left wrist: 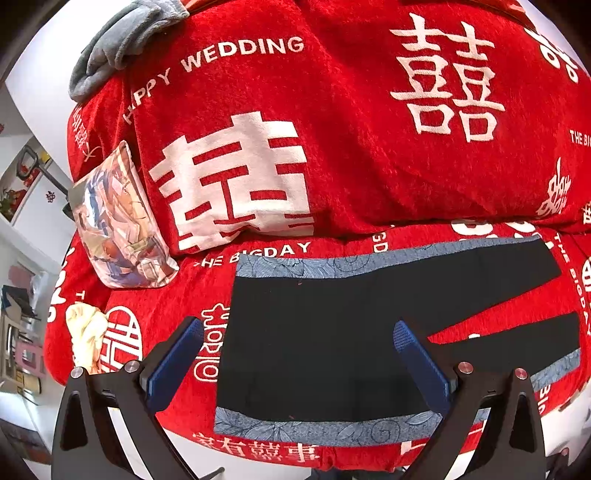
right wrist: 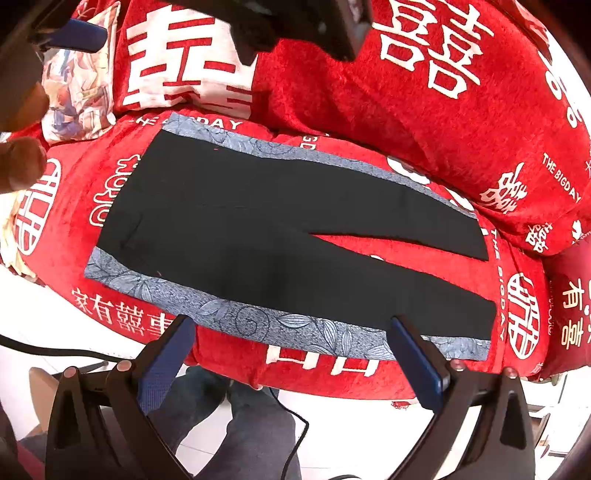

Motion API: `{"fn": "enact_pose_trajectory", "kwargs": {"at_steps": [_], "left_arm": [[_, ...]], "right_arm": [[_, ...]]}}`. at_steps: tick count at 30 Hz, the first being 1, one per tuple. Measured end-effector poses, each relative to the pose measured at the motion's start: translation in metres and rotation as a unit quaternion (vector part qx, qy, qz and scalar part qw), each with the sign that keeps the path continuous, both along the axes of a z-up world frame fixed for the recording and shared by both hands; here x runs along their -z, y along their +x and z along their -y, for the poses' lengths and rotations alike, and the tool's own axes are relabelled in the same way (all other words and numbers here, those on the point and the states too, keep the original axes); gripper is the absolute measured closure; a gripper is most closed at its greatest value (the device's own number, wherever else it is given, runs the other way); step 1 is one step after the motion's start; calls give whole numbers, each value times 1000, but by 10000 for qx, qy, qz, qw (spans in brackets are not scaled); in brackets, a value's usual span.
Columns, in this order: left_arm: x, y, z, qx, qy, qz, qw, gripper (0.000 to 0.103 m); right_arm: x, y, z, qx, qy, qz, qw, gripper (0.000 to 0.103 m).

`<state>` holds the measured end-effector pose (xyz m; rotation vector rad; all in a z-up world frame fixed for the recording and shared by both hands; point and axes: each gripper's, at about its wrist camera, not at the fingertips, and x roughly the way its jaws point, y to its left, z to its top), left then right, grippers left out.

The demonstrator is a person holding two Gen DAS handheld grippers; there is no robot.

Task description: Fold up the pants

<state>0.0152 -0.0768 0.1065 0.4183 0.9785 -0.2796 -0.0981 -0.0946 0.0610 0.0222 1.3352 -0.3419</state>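
Note:
Black pants (left wrist: 321, 332) with blue-grey patterned side stripes lie flat on the red sofa seat, waistband to the left, both legs spread to the right. My left gripper (left wrist: 297, 332) hovers open over the waist end, with nothing between its blue pads (left wrist: 177, 365). The right wrist view shows the whole pants (right wrist: 266, 236), the legs parting toward the right. My right gripper (right wrist: 291, 328) is open above the near striped edge (right wrist: 258, 325), empty. The left gripper's body (right wrist: 295, 26) crosses the top of that view.
A red sofa cover (left wrist: 369, 129) with white lettering drapes the backrest and seat. A printed cushion (left wrist: 118, 229) leans at the left, a grey cloth (left wrist: 122, 40) on top, a cream cloth (left wrist: 85, 328) at the seat's left. A person's legs (right wrist: 240, 424) and a cable (right wrist: 288, 413) are below the seat edge.

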Motion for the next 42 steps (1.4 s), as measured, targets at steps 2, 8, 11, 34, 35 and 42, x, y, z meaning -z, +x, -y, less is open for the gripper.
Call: {"fn": "enact_pose_trajectory", "kwargs": {"at_steps": [2,8,11,34,35,42], "left_arm": [[2,-1,3,35,80,37,10000,0],[-1,6,-6,-77,-97,-68,9999,0],[-2,7,-8,-86,-107,-36,9999,0],[0,10,-13,20,-218,-168,9996,0],[1,11,-15,19,-218,-177,9996,0],[6,12,-26,150,-376,-344,9986,0]], "right_arm": [[-1,1,-2,-30,-35,17,10000,0],[0,1,0,3,-21,-22,10000,0],[0,2,1,30,-19,-21,10000,0],[3,5,-2,28,33,-75,10000,0],[3,5,-1,39,44,-80,10000,0],[7,3,5,192,167,-111,9996,0]]}}
